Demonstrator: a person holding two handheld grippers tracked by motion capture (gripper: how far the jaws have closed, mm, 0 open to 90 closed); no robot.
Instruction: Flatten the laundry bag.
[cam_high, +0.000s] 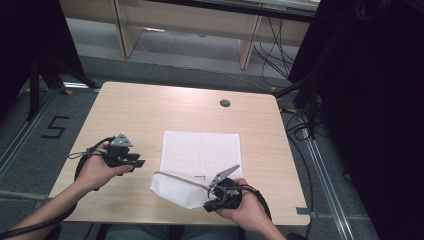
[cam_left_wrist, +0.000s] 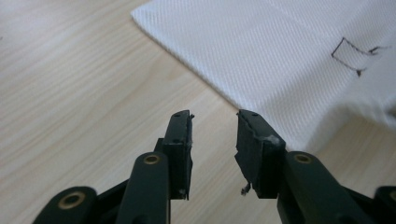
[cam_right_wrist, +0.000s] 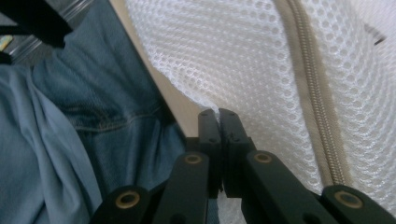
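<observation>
A white mesh bag (cam_high: 200, 150) with a beige zipper (cam_right_wrist: 313, 93) lies on the wooden table (cam_high: 140, 110), its near part lifted and folded over (cam_high: 175, 189). My right gripper (cam_high: 208, 204) is at the bag's near edge, close to the table's front. In the right gripper view its jaws (cam_right_wrist: 218, 114) are shut together on the edge of the mesh (cam_right_wrist: 243, 60). My left gripper (cam_high: 138, 162) hovers left of the bag, held in a hand. Its jaws (cam_left_wrist: 215, 119) stand open with only bare table between them, and the white fabric (cam_left_wrist: 261, 46) with a small black mark (cam_left_wrist: 350, 53) lies just beyond.
A round cable hole (cam_high: 225, 103) sits near the table's far edge. Black curtains and cables flank the table on both sides. The person's jeans (cam_right_wrist: 70, 140) are just below the table's front edge. Bare wood lies left of and beyond the bag.
</observation>
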